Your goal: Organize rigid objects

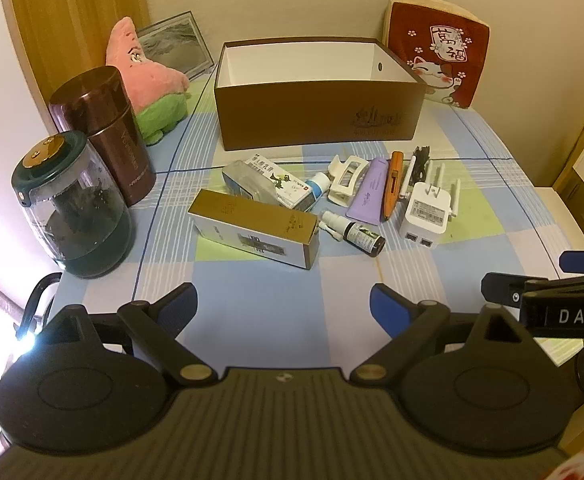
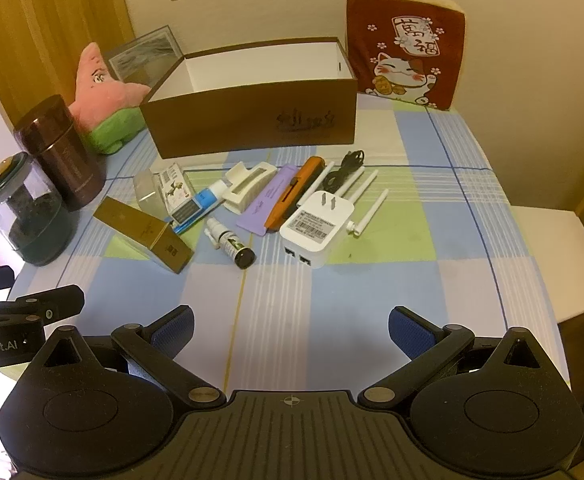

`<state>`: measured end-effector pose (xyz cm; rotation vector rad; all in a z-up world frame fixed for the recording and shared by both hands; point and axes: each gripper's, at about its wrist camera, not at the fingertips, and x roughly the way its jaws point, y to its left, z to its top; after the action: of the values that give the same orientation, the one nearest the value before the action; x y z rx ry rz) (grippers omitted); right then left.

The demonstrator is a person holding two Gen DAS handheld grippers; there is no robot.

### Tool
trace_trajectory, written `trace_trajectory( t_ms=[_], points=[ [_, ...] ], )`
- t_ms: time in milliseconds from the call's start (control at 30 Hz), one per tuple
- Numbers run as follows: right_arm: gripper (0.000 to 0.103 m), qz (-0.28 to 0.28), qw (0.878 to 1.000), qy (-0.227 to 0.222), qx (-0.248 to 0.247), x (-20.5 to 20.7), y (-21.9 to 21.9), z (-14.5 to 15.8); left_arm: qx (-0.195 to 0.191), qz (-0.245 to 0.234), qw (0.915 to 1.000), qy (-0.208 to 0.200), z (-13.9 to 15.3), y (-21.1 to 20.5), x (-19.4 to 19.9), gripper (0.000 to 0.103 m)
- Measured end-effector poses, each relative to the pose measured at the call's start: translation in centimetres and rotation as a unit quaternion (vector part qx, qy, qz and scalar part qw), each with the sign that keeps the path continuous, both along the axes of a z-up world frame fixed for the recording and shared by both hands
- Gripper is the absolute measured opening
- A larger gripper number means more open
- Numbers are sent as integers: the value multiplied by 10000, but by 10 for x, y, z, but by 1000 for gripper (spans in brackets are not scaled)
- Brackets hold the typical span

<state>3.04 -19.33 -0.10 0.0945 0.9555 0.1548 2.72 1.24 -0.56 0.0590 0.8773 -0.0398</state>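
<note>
Left wrist view: left claw (image 1: 283,308) held low over the near edge of the tabletop (image 1: 276,304), blue pads spread wide, nothing between them; it faces the row of small items, probably a ready stance before a first pick. Brown box (image 1: 316,116) sits open-topped behind the row, white inside and apparently empty, likely the place meant to receive the items. In front of it, left to right: gold carton (image 1: 254,230) lying flat, medicine box (image 1: 270,184), spray bottle (image 1: 354,232), white hair clip (image 1: 346,180), purple case (image 1: 368,192), orange pen (image 1: 392,184), white plug adapter (image 1: 426,212). All lie loose and close together, several touching, so single picks look tight. Kettle (image 1: 76,208), dark canister (image 1: 108,132) and pink plush (image 1: 144,76) stand off to the left, out of the working lane. Right wrist view: right claw (image 2: 290,330) likewise spread apart and empty, hovering near the front edge. The adapter (image 2: 316,228) lies nearest it, antennas fanned toward the black cable (image 2: 344,170); the bottle (image 2: 230,242) lies on its side and may roll. The box (image 2: 252,120) stands well behind.
</note>
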Motion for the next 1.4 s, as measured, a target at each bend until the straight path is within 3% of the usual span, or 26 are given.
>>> trace_trajectory(
  t_ms=[333,700,867,1133,1400],
  points=[
    [101,-330,9991,-150,216,7,-4,-9,6,-150,9999,12,-6,8,19,91],
    [101,-525,9984,9,215,15,5,-37,-107,-251,9996,119,-31,27,43,90],
    [92,-469,9988,17,166,21,3,-40,-215,-206,9994,178,-39,22,55,90],
    [82,-312,9992,153,176,57,-14,-52,-364,181,9988,256,-49,4,85,90],
    [80,-191,9990,274,306,105,-17,-70,-492,801,9947,410,-61,3,116,90]
  ],
)
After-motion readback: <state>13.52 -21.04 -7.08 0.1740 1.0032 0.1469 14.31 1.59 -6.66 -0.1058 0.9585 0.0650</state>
